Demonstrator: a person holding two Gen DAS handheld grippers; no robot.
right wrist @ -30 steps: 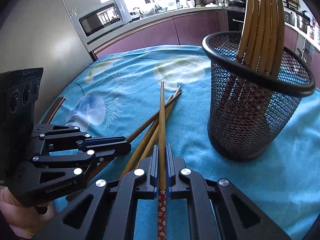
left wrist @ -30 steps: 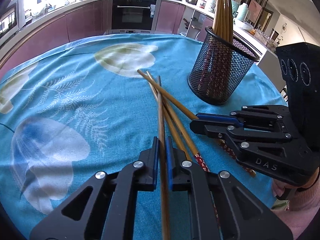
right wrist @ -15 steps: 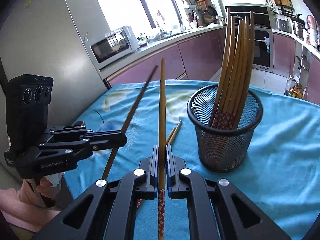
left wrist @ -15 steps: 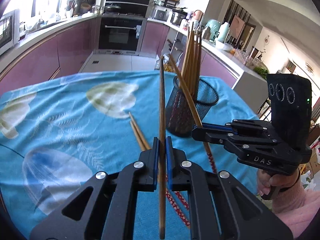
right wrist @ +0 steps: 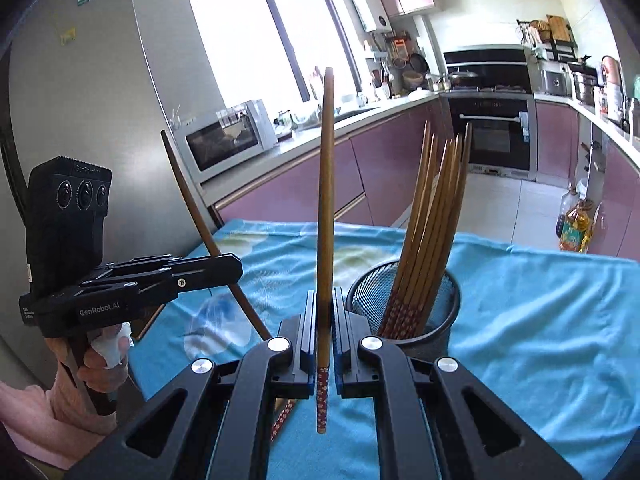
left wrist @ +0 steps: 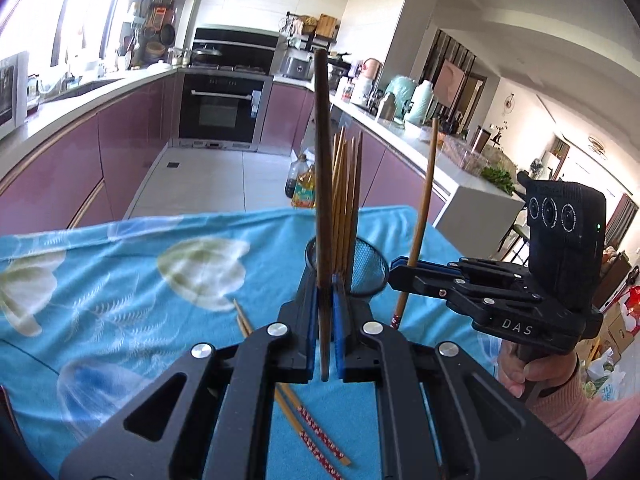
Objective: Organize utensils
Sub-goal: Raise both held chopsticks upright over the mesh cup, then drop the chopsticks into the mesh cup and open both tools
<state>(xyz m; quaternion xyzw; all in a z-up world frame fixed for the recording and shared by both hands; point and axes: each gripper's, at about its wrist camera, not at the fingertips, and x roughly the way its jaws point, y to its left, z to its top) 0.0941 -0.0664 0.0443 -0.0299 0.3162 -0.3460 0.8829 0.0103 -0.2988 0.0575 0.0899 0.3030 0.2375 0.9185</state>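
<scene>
Chopsticks now airborne: left gripper (left wrist: 325,328) clenched on one chopstick (left wrist: 322,184), right gripper (right wrist: 323,332) on another (right wrist: 326,200), both lifted off cloth, near-upright mid-frame. Mesh holder (right wrist: 436,292) lower centre-right, partly filled. Two chopsticks (left wrist: 296,404) left on blue tablecloth (left wrist: 120,288). Insertion likely next.

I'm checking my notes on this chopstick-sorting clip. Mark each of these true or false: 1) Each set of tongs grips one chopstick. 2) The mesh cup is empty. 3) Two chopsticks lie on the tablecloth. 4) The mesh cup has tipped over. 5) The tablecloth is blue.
1) True: the left tongs are shut on the left chopstick, the right tongs on the right chopstick.
2) False: the mesh cup holds a bundle of chopsticks.
3) True: a loose pair lies on the tablecloth.
4) False: it stands upright.
5) True.
</scene>
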